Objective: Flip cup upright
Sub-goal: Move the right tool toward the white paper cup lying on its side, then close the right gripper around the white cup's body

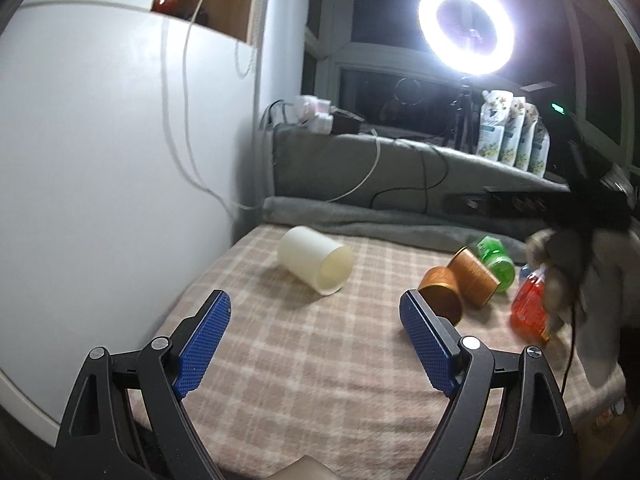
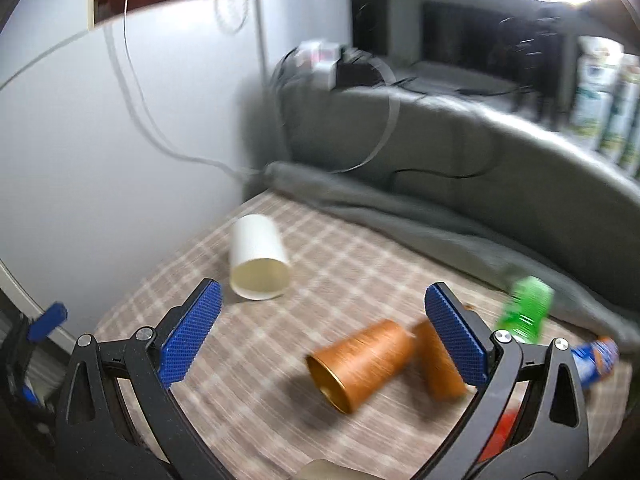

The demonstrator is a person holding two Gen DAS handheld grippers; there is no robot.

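Observation:
A white cup (image 1: pixel 316 260) lies on its side on the checked blanket (image 1: pixel 320 360), mouth toward me; it also shows in the right wrist view (image 2: pixel 258 258). Two orange cups lie on their sides to the right, one nearer (image 1: pixel 442 294) (image 2: pixel 360 364) and one behind it (image 1: pixel 476 278) (image 2: pixel 438 364). My left gripper (image 1: pixel 316 312) is open and empty, a little short of the white cup. My right gripper (image 2: pixel 324 304) is open and empty above the nearer orange cup; that view is blurred.
A green cup (image 1: pixel 496 260) (image 2: pixel 528 312) and a red bottle (image 1: pixel 530 308) lie at the right. A blue bottle (image 2: pixel 596 360) lies at the right edge. A grey blanket roll (image 1: pixel 380 216) bounds the back, a white wall (image 1: pixel 100 160) the left. A ring light (image 1: pixel 466 28) shines behind.

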